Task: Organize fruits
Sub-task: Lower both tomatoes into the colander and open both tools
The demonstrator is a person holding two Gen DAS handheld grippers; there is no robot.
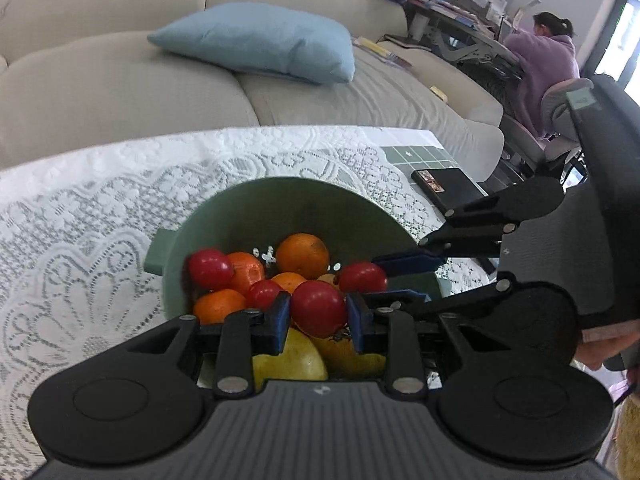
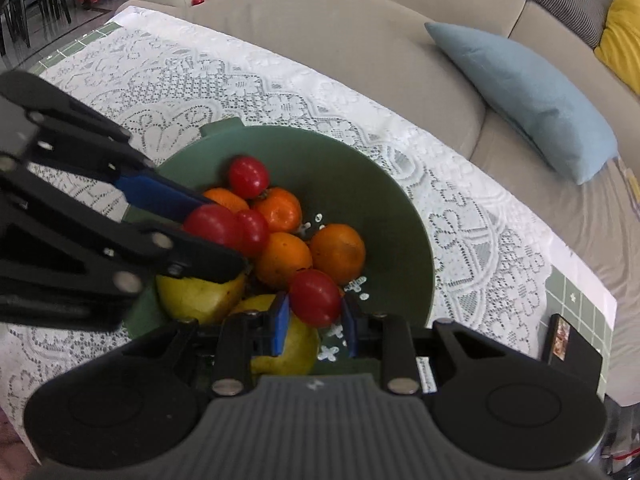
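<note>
A green colander bowl (image 1: 280, 200) (image 2: 360, 168) stands on the lace tablecloth and holds several oranges, red tomatoes and yellow pears. My left gripper (image 1: 318, 314) is shut on a red tomato (image 1: 318, 308) just above the pile; it also shows in the right wrist view (image 2: 204, 228) with that tomato (image 2: 214, 226). My right gripper (image 2: 314, 320) is shut on another red tomato (image 2: 314, 298), low over the bowl's near side; it shows in the left wrist view (image 1: 394, 276) with its tomato (image 1: 362, 278). A yellow pear (image 1: 290, 356) lies under my left fingers.
The table (image 1: 100, 200) with its white lace cloth stands against a beige sofa (image 1: 120, 80) with a blue cushion (image 1: 260, 40). A black box (image 1: 448, 190) (image 2: 568, 344) lies on the green tiles at the table's right end. A person sits at a desk far right.
</note>
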